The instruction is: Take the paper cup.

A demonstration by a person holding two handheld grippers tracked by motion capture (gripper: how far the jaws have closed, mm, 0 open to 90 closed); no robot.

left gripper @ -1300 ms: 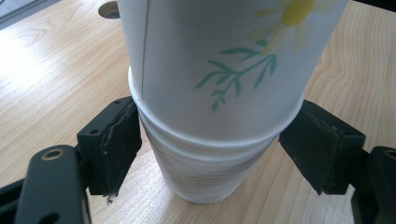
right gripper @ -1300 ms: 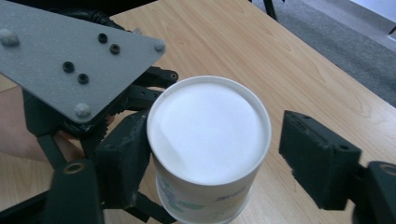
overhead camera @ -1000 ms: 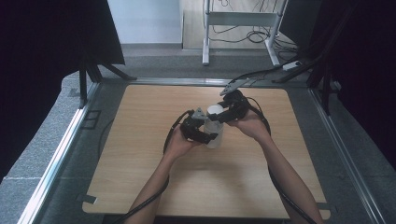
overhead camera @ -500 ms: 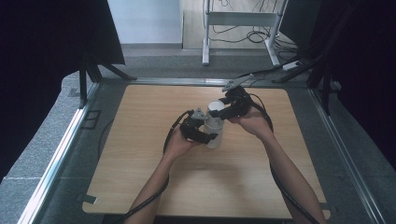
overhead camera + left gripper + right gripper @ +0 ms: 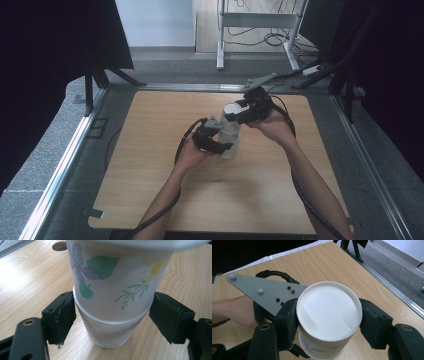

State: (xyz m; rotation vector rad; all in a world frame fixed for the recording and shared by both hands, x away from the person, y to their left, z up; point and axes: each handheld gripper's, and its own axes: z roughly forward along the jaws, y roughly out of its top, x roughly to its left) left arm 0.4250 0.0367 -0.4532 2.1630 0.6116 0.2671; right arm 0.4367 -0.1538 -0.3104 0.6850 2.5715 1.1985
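Note:
A stack of white paper cups (image 5: 230, 134) stands upright at the middle of the wooden table (image 5: 150, 150). My left gripper (image 5: 223, 146) is shut on the lower, ribbed cup (image 5: 112, 335), with a pad (image 5: 65, 312) pressing on each side. The top cup (image 5: 112, 277) carries printed flowers and leaves and sits partly inside the lower one. My right gripper (image 5: 235, 116) comes from the right and is shut on this top cup (image 5: 329, 310) just under its rim, so I look into its white inside. The left gripper's grey plate (image 5: 262, 292) lies beside it.
A round cable hole (image 5: 59, 245) sits in the tabletop behind the cups. A metal rail (image 5: 75, 150) runs along the table's left side. Past the far edge stand a white frame leg (image 5: 220, 40) and loose cables (image 5: 270, 35). Black curtains hang on both sides.
My right gripper has risen a little with the top cup, so the stack looks taller. The left gripper has kept still on the lower cup.

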